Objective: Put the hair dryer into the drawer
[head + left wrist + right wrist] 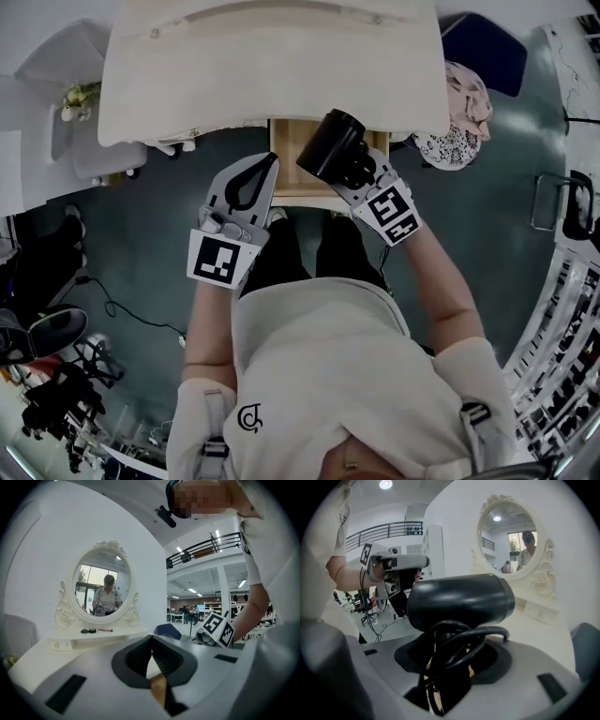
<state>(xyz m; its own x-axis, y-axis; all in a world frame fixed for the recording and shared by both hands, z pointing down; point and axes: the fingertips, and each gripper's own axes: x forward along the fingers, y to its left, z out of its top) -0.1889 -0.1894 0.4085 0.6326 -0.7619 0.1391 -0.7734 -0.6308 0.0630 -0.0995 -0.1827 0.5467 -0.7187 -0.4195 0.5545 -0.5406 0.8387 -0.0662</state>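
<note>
My right gripper (pixel 354 174) is shut on the black hair dryer (pixel 332 144), holding it above the open wooden drawer (pixel 298 184) under the white dressing table (pixel 187 84). In the right gripper view the hair dryer's barrel (pixel 459 599) lies across the jaws, and its coiled cord (pixel 465 641) bunches between them around the right gripper (pixel 451 654). My left gripper (pixel 271 162) hovers just left of the dryer at the drawer's left front corner, shut with nothing in it. Its tips meet in the left gripper view, where the left gripper (pixel 151 642) faces the table top.
An oval mirror (pixel 103 590) stands on the dressing table, with small cosmetics (pixel 96 630) on its shelf. A white chair (pixel 98 155) stands left, and a blue chair (pixel 483 47) and a pink bundle (pixel 466 101) right. The person's legs (pixel 309 248) are in front of the drawer.
</note>
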